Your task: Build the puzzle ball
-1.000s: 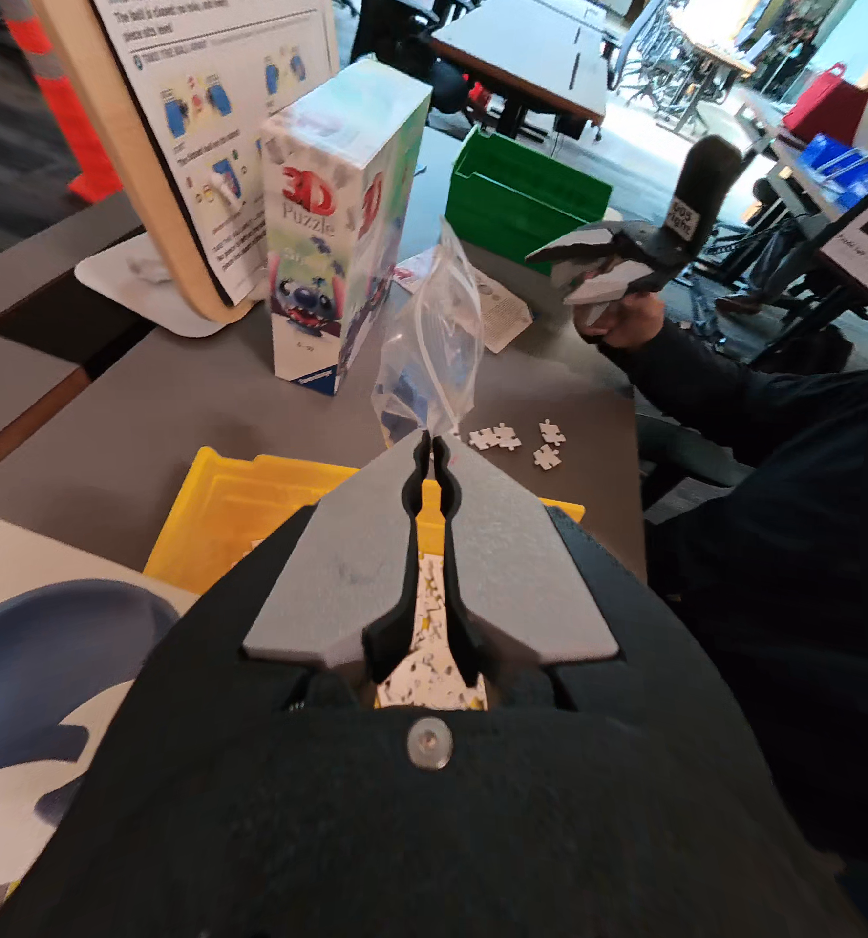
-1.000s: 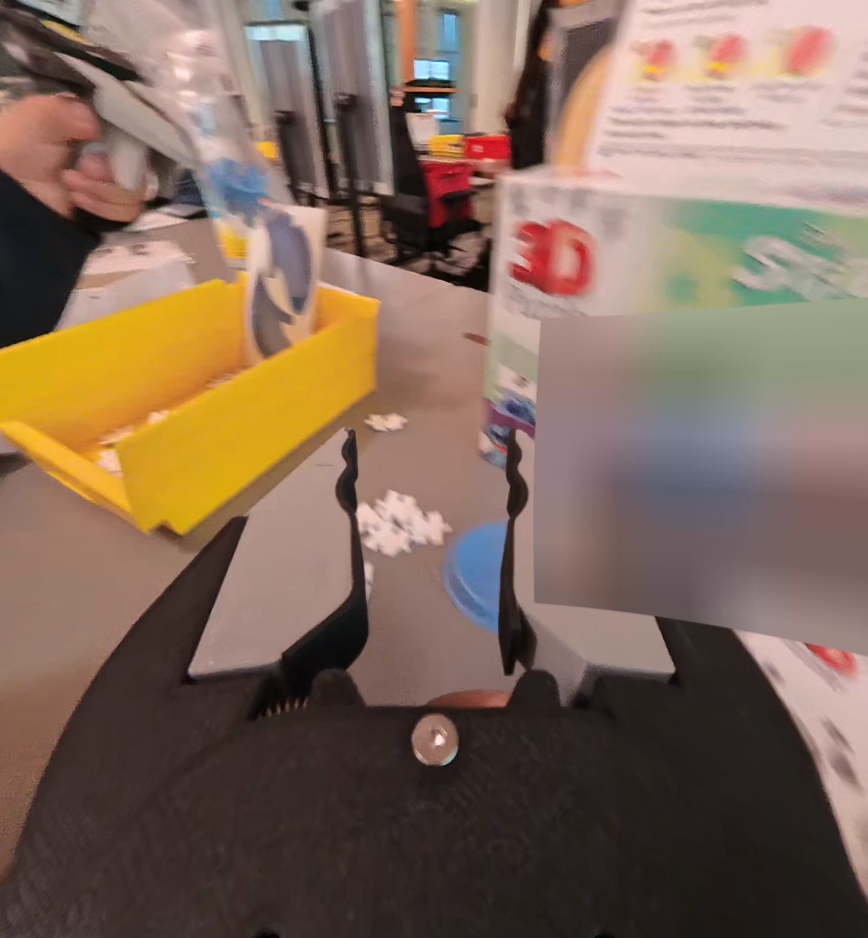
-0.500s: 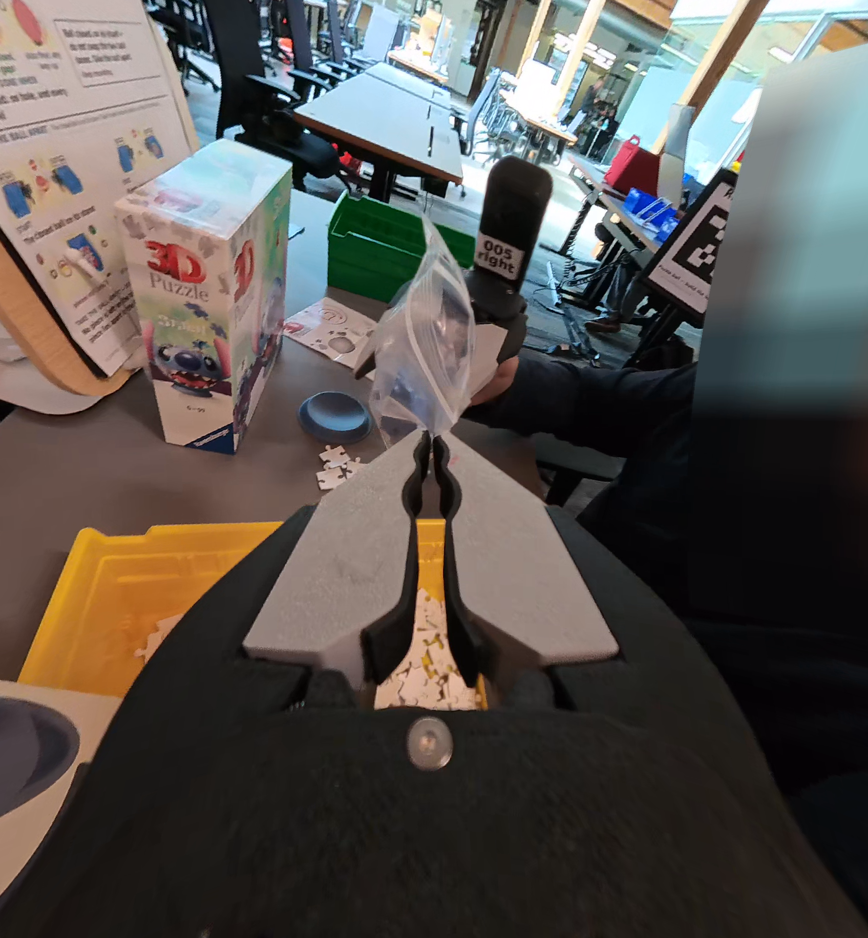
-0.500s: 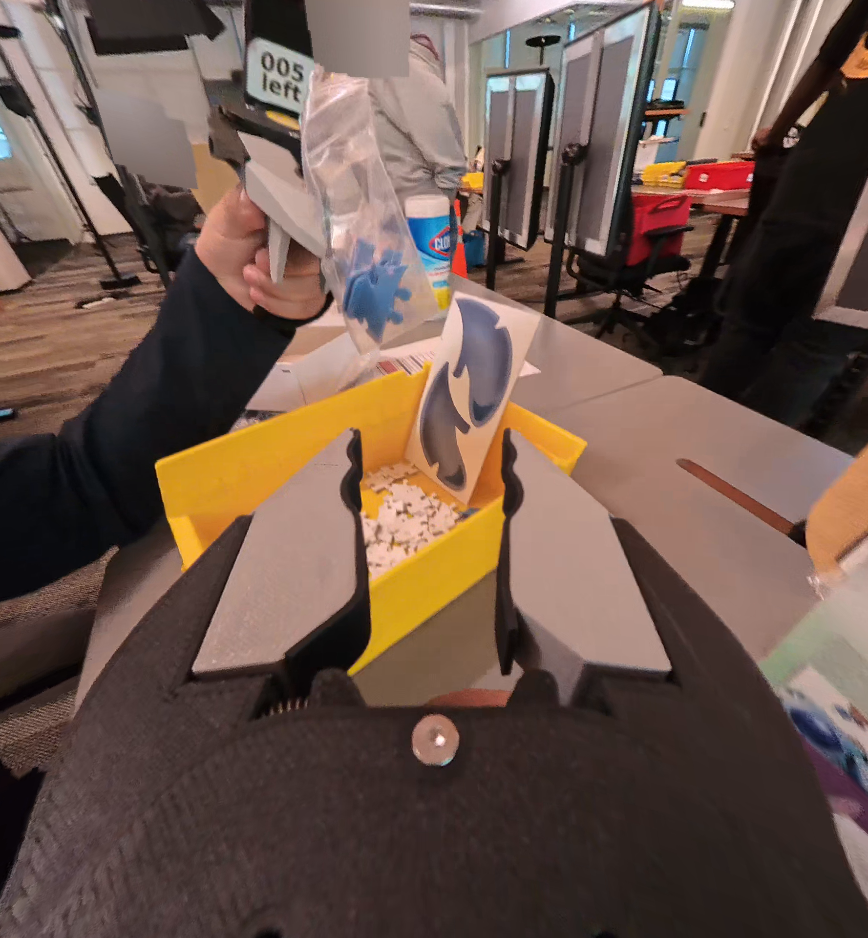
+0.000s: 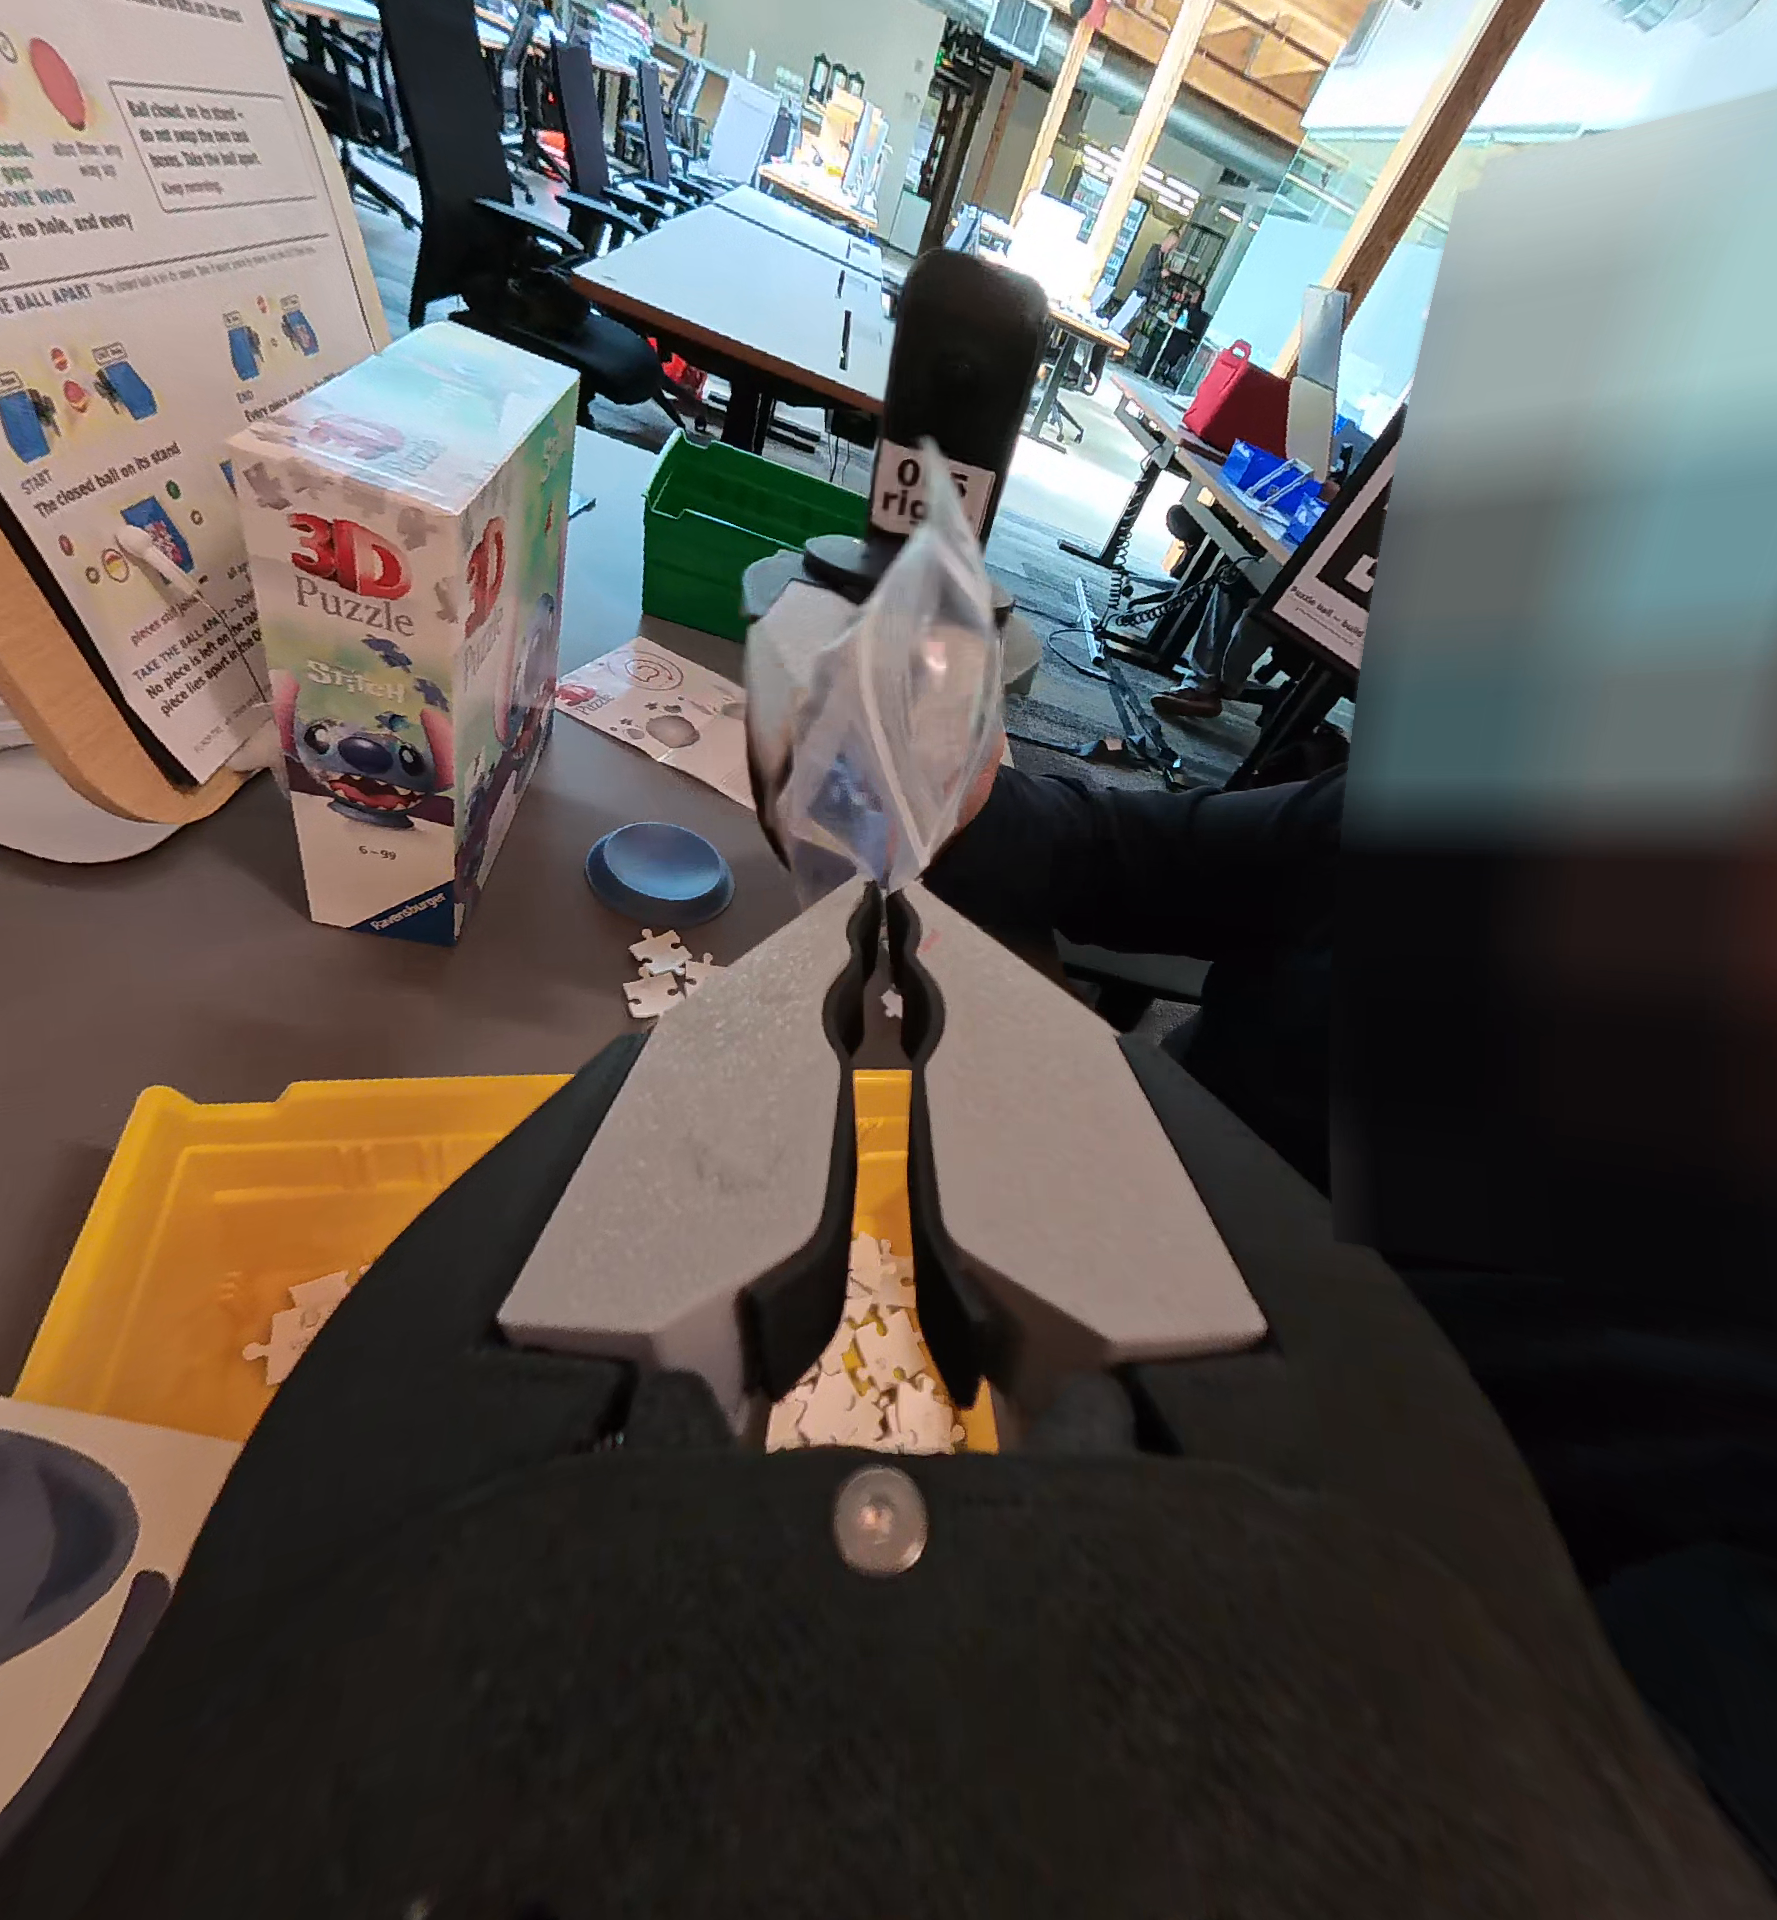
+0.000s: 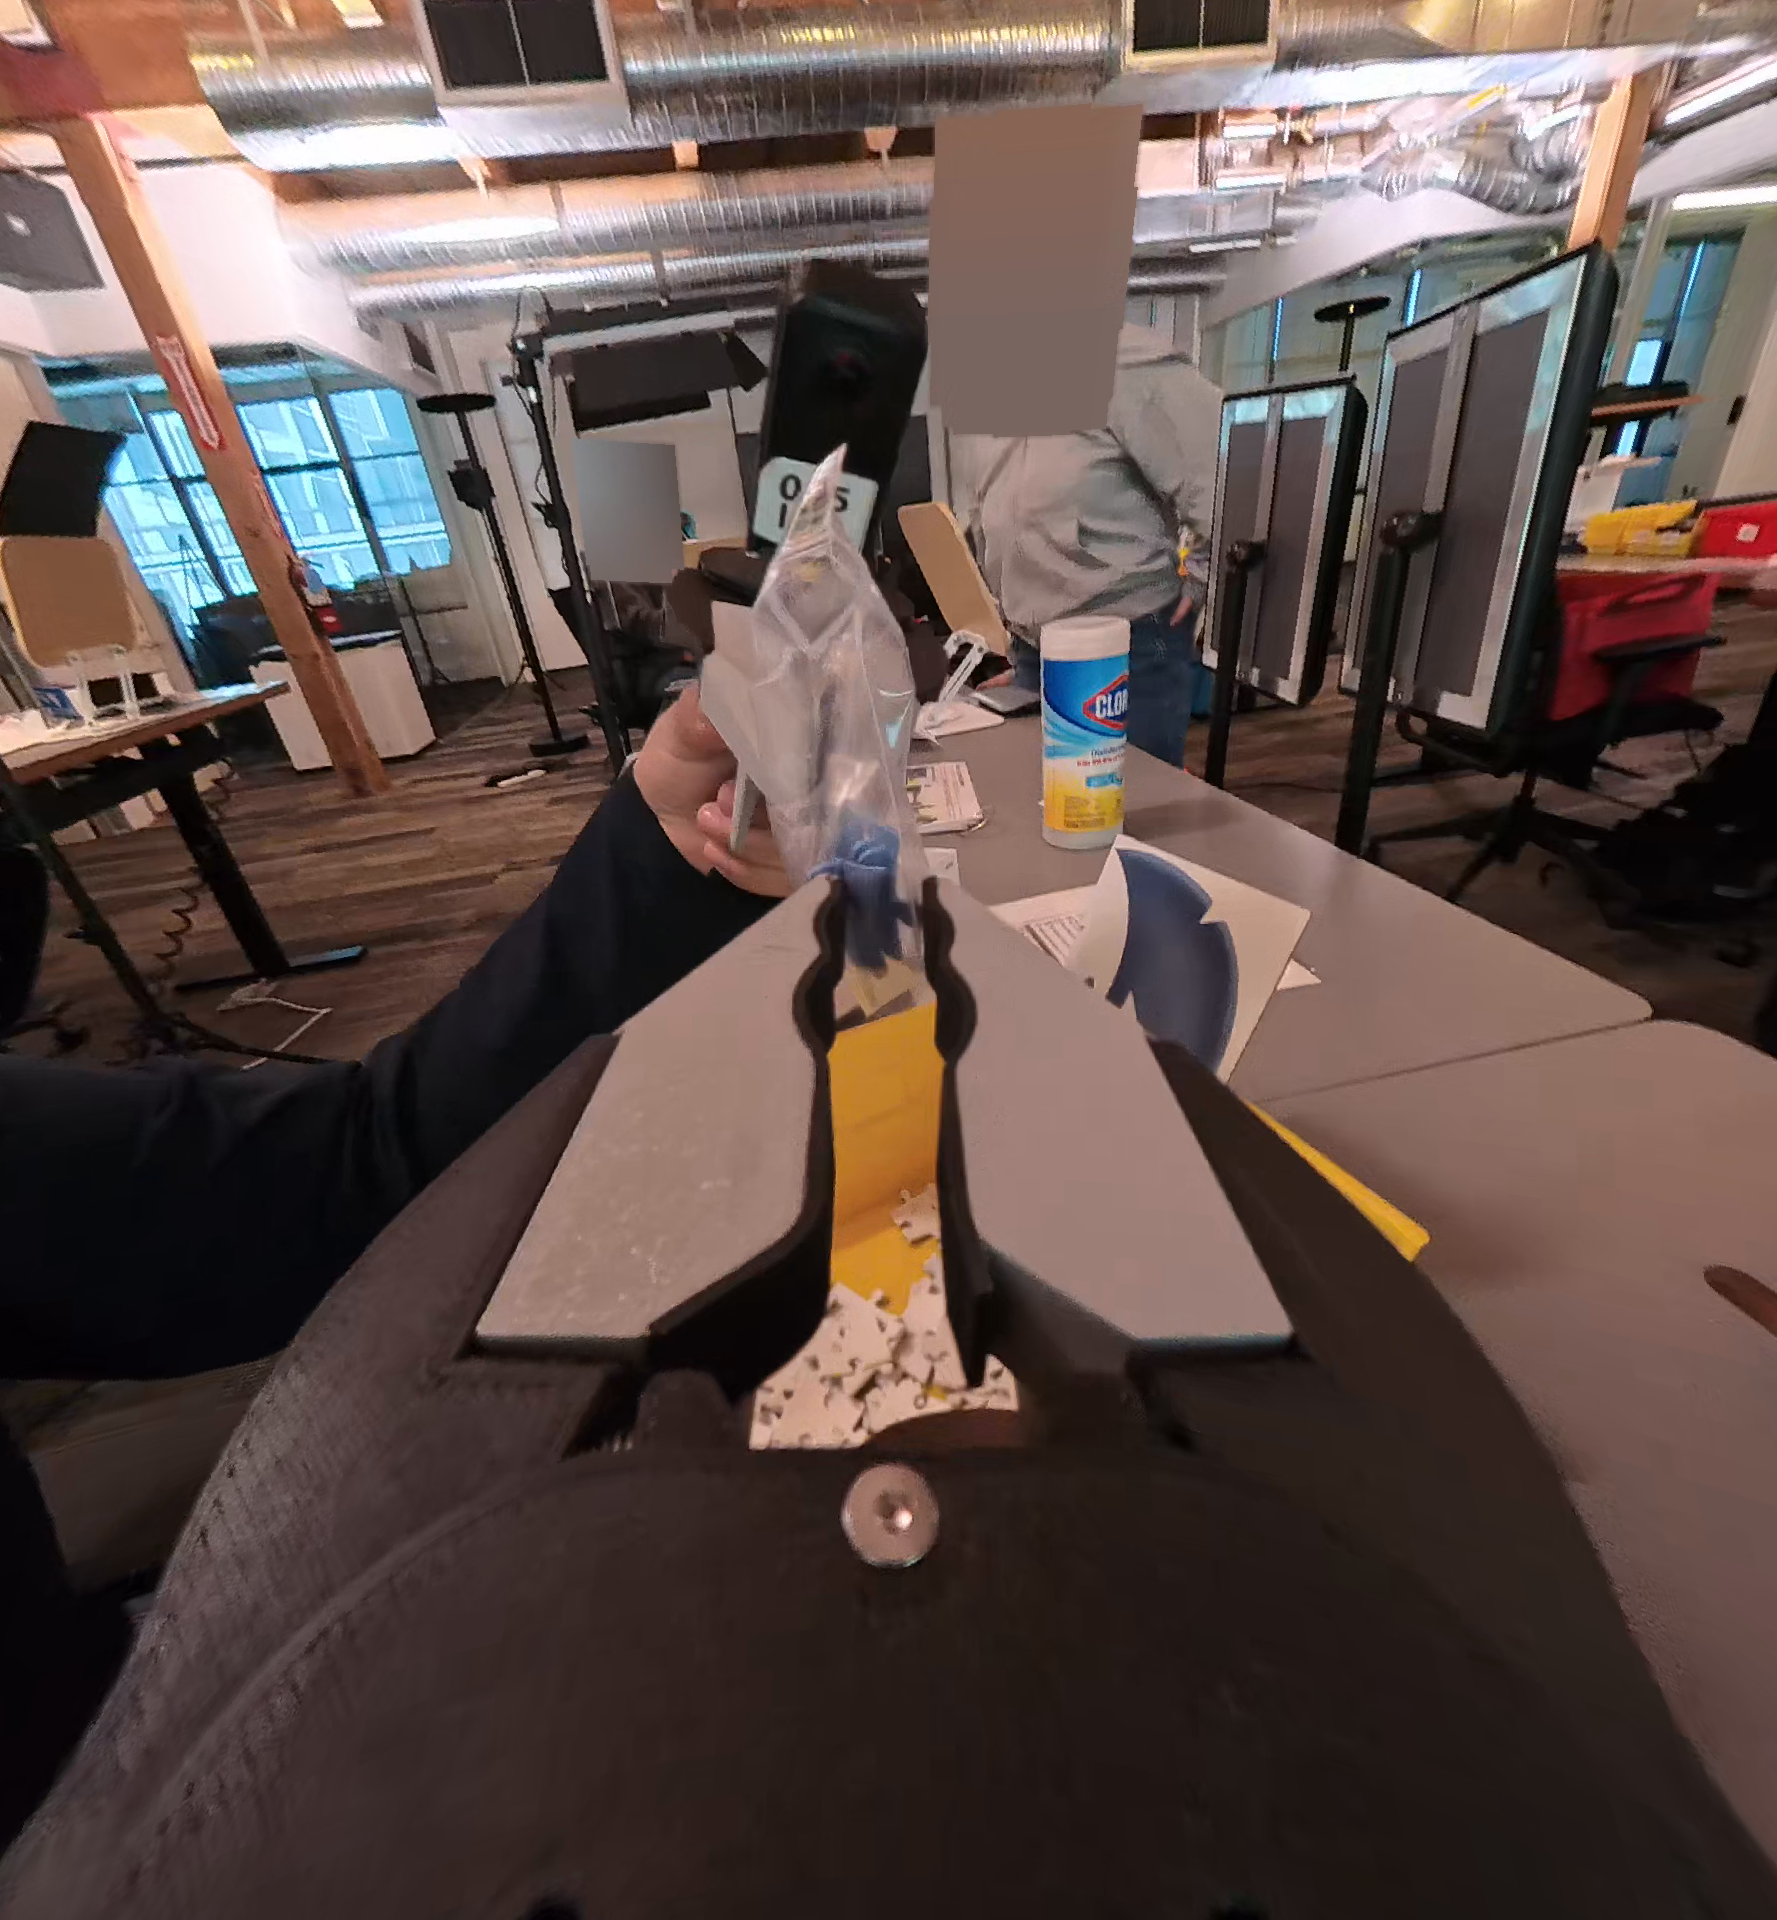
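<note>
My left gripper (image 5: 882, 902) is shut on the lower corner of a clear plastic bag (image 5: 879, 686) that holds blue puzzle pieces. The bag stands up from its tips. My right gripper (image 6: 879, 899) faces it, its jaws closed to a narrow gap on the bag's lower end (image 6: 842, 686), with the blue pieces (image 6: 868, 883) between the tips. Both hold the bag above a yellow bin (image 5: 188, 1195) of white puzzle pieces (image 5: 863, 1382). The bin also shows in the right wrist view (image 6: 1331, 1195).
On the grey table stand a puzzle box (image 5: 396, 644), a blue round stand (image 5: 658, 857), loose white pieces (image 5: 660, 966), a leaflet (image 5: 655, 707), a green bin (image 5: 749, 530) and an instruction board (image 5: 84, 364). A wipes canister (image 6: 1083, 727) and a card with a blue shape (image 6: 1175, 966) lie beyond the yellow bin. Only a small space, under 4 cm, lies between the two pairs of fingers.
My right gripper swung up from the table to face the bag and its jaws closed from wide open onto the bag's lower end. My left gripper kept hold of the bag.
</note>
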Demonstrator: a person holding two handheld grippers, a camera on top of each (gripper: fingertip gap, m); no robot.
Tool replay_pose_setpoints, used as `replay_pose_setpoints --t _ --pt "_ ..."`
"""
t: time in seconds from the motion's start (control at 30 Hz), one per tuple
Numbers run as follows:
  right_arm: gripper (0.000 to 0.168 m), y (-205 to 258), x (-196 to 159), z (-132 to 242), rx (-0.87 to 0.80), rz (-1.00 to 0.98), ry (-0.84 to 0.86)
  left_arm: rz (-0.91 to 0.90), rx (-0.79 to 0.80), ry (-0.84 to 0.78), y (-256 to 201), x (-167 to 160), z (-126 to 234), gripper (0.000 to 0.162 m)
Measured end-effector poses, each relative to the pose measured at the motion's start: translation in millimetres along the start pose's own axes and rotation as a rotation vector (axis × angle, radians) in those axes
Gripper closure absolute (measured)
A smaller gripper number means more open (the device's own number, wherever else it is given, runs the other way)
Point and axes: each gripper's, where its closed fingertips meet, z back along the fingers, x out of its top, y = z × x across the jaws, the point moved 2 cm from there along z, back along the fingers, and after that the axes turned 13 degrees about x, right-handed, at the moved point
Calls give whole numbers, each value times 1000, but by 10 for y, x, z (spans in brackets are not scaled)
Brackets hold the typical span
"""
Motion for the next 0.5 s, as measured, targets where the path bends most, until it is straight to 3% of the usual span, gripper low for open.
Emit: replay_pose_setpoints --t 0.23,0.5 --pt "166 142 60 84 -19 180 14 -57 67 -18 51 28 -27 162" --pt "168 501 -180 -143 -163 674 194 -301 28 -132 -49 54 -40 162"
